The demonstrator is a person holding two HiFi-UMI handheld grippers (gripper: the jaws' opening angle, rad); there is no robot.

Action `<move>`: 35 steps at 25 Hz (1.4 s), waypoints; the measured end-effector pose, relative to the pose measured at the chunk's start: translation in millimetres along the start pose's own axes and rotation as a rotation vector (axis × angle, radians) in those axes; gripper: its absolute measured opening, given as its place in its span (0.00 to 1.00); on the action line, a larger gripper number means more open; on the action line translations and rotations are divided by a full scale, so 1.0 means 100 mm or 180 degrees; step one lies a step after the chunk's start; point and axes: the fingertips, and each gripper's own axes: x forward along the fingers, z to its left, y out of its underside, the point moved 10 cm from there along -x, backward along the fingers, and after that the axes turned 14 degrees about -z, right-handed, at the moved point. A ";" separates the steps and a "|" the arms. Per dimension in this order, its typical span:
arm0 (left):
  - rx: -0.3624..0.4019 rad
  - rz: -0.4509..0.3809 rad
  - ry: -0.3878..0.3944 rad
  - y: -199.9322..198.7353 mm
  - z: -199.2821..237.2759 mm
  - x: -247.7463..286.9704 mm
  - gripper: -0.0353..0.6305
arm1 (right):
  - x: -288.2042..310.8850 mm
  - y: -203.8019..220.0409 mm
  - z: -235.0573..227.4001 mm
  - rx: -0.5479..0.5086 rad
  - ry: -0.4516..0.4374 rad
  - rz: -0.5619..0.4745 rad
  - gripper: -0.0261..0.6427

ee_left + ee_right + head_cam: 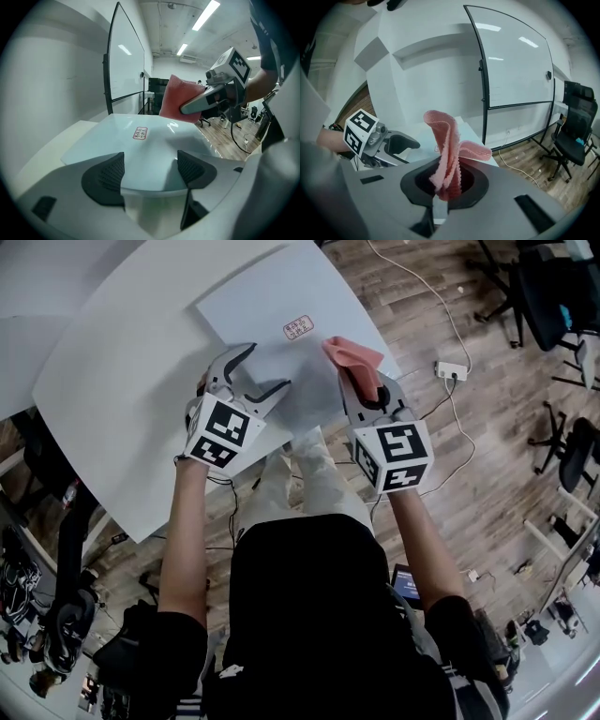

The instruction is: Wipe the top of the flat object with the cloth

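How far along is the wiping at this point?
Done: the pink cloth is clamped in the right claw. In hand: it is held at the right edge of the flat board, left claw open over the near edge. Left: the wiping itself; no stroke across the top shows yet.

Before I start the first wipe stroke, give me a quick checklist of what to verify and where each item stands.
1. Grip: ok. The right gripper is shut on the pink cloth, which sticks out past its jaws.
2. Position: ok. The pink cloth is above the right part of the flat object.
3. Contact with the top: cannot tell.
4. Left gripper free: ok. Its jaws are apart and hold nothing, at the flat object's near edge.
5. Top free of loose items: ok. Only a small label is on it.
6. Flat object lying on the white table: ok.
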 end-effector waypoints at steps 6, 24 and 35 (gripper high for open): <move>-0.0018 0.0025 0.0011 0.02 0.00 0.00 0.57 | 0.10 0.03 -0.12 -0.0336 0.0064 0.0254 0.11; -0.0082 0.0106 -0.0025 0.10 -0.02 -0.01 0.57 | 0.47 0.11 -0.22 -0.0831 -0.0018 0.0922 0.11; -0.0040 0.0101 -0.0027 0.10 -0.02 -0.01 0.57 | 0.57 0.08 -0.12 -0.0820 -0.0117 0.0974 0.11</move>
